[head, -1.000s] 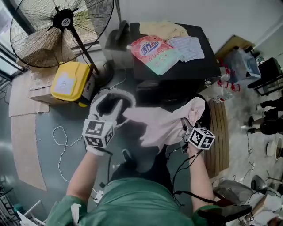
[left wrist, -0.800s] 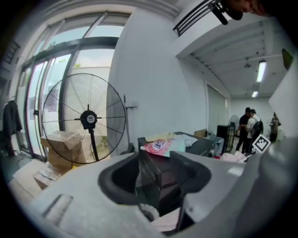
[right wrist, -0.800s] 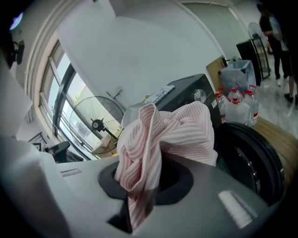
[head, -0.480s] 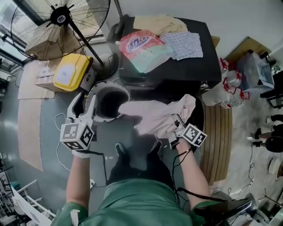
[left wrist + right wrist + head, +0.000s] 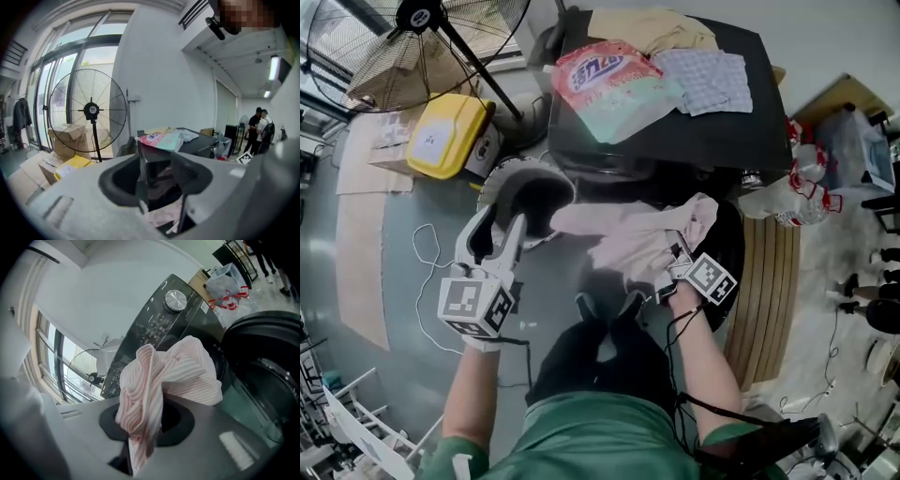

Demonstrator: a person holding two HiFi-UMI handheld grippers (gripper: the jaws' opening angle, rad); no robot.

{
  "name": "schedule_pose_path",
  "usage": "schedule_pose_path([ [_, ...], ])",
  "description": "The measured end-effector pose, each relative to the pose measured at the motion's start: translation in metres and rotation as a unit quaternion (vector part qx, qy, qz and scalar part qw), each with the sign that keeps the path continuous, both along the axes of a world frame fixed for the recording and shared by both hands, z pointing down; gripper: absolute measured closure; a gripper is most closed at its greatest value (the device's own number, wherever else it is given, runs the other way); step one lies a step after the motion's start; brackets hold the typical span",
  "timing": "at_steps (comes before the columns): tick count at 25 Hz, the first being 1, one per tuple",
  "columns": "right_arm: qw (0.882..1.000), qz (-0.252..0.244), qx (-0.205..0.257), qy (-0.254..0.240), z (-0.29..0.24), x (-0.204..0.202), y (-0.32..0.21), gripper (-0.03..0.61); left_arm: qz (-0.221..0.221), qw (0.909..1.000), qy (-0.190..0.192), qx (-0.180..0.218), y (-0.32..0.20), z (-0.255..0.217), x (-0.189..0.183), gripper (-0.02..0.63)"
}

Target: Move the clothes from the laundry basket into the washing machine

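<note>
Presently 1 garment is in transit: a pink-striped shirt [image 5: 637,239], out of the basket and not yet inside the washer [image 5: 755,131].

Right gripper [image 5: 675,266]: jaws clamped on the shirt. In the right gripper view the cloth wells up from between them in a bunched mass and blocks much of the sight line ahead.

Left gripper [image 5: 502,225]: 2 jaws apart, nothing pressed between them. It hangs at the washer's front-left corner, over the white-rimmed basket [image 5: 534,197] (so judged; its dark inside shows no clothes that I can make out). A strip of pink cloth shows low in the left gripper view, beyond the jaws and not gripped.

Position of the shirt: it lies across the washer's front with its long axis parallel to that front. 1 end trails towards the front-left corner beside the basket. The other end is bunched at the right gripper, near the front-right side.

Governing relation: the washer's panel [image 5: 150,333] lies ahead of the right jaws, and the door [image 5: 729,272] stands swung open just to their right. The drum mouth is hidden behind the cloth; I judge it ahead, below the panel. The right hand is the nearer, so a short push forward should serve. Risk: the trailing left end may hang outside; the left gripper is placed to tuck it.
</note>
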State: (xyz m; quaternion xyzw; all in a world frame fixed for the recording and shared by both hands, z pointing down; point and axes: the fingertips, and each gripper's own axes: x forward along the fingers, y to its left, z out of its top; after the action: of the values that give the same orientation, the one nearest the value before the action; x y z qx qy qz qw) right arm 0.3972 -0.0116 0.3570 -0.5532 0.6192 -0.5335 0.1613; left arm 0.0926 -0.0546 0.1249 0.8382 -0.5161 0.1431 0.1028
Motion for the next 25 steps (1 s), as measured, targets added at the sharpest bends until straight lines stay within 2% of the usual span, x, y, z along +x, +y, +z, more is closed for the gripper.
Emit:
schedule_pose_path([
  [10,0.999,0.036,0.028,-0.019,0.096,0.001,-0.044,0.512,0.011,0.9997,0.020,0.005,-0.031,0.104,-0.017,0.408],
  [18,0.997,0.028,0.075,-0.006,0.185,0.002,-0.099,0.512,0.014,0.9991,0.037,0.018,-0.058,0.229,-0.003,0.408],
  [25,0.987,0.081,0.138,-0.031,0.243,0.026,-0.162,0.511,0.036,0.9945,0.043,0.089,-0.068,0.295,0.004,0.408],
])
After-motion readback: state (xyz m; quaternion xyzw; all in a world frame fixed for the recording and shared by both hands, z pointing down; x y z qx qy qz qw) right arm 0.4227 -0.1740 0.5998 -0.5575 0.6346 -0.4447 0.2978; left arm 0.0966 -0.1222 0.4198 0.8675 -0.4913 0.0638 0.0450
